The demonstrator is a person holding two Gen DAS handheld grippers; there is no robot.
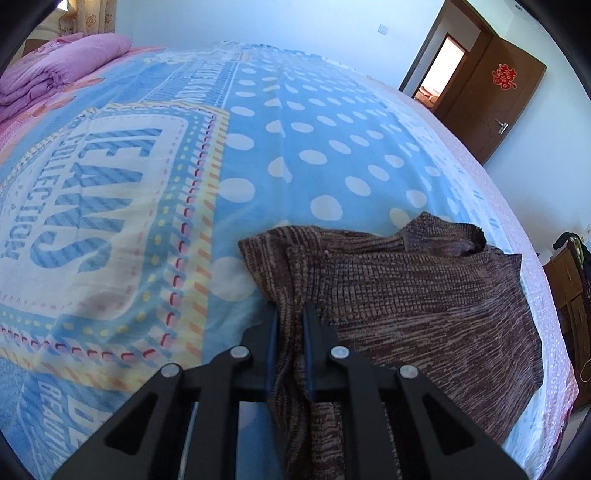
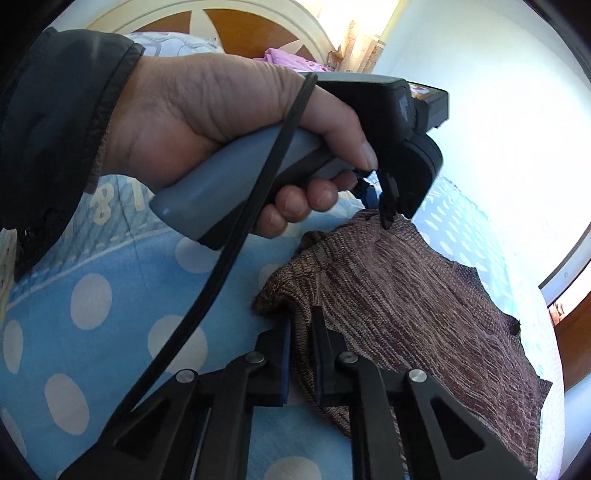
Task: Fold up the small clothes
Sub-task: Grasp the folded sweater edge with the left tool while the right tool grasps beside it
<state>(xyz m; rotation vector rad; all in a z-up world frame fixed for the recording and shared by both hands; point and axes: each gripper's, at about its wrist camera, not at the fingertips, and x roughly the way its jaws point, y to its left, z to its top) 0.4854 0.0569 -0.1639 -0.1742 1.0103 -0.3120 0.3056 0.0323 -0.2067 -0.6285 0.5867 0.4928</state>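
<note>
A small brown knitted garment (image 1: 413, 291) lies partly folded on the blue spotted bedsheet (image 1: 295, 147). My left gripper (image 1: 290, 314) is shut on the garment's near edge, with cloth bunched between the pads. My right gripper (image 2: 302, 321) is shut on another edge of the same garment (image 2: 406, 302). In the right wrist view the person's hand holds the left gripper (image 2: 380, 206), which pinches the garment's far corner and lifts it off the bed.
A folded pink quilt (image 1: 55, 70) lies at the bed's far left. A brown door (image 1: 495, 92) stands open at the far right. Wooden furniture (image 1: 569, 295) stands beside the bed's right edge. A headboard (image 2: 221, 22) is behind the hand.
</note>
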